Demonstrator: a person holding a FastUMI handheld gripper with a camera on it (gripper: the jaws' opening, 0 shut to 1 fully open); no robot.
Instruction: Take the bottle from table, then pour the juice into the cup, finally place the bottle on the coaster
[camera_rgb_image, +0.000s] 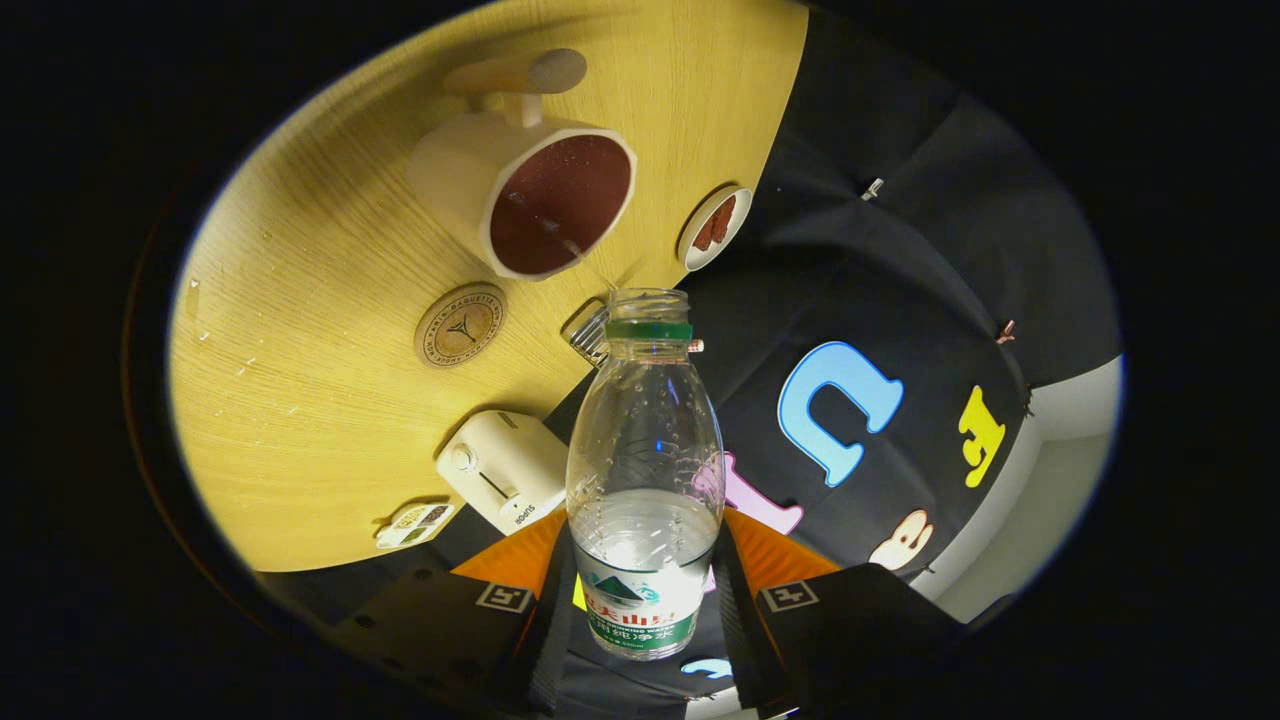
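Between its fingers, the hand-held gripper (645, 590) clamps the bottle (645, 480) — uncapped.

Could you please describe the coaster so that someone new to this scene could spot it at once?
On the wooden table, look beyond the bottle held between the gripper fingers. The coaster lies between the cream cup and a white boxy device. It alone is a flat, round, brown printed disc.

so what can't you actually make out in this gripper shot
- Bottle, gripper view: its base sits between the fingers; the bottle's own body hides the contact, so the gripper looks shut on it.
- Cup: any liquid inside is lost against its dark lining.
- Coaster: its printed ring text is too small to read.
- Metal item behind the bottle neck: mostly hidden, unidentifiable.
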